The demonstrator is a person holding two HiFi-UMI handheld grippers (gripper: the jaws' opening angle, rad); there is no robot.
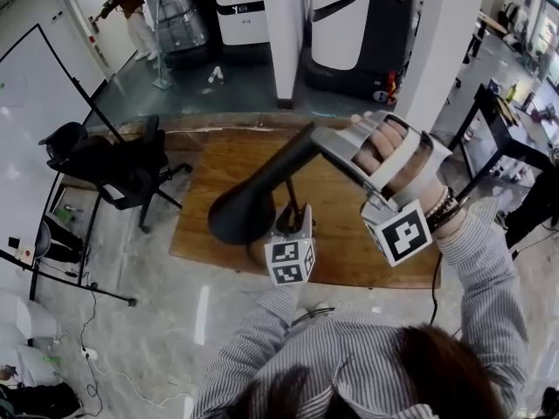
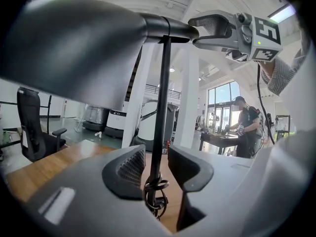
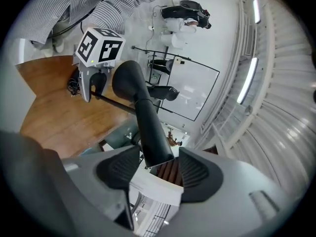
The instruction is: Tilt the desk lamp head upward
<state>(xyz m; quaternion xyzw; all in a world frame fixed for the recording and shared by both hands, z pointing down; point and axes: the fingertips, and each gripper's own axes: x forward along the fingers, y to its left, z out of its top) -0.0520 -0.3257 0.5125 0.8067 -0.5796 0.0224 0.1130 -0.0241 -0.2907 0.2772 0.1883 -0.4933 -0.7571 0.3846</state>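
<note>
**Desk lamp head** [image 1: 247, 209]: dark cone shade over mid-desk, tail tube rising toward 2 o'clock.
**Stem** [image 2: 161, 102]: thin, upright.
**Right gripper** [image 3: 159, 168]: jaws wide, tube end between them, ungripped.
**Left gripper** [image 2: 156, 167], 5 o'clock of shade: jaws parted astride stem, not clamping.
**Wooden desk** [image 1: 210, 160].
**Progress:** tilt apparently made; only withdrawal seems left.

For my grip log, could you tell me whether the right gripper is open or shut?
Open. The right gripper shows jaws apart, the end of the lamp head unpressed between them.
</note>
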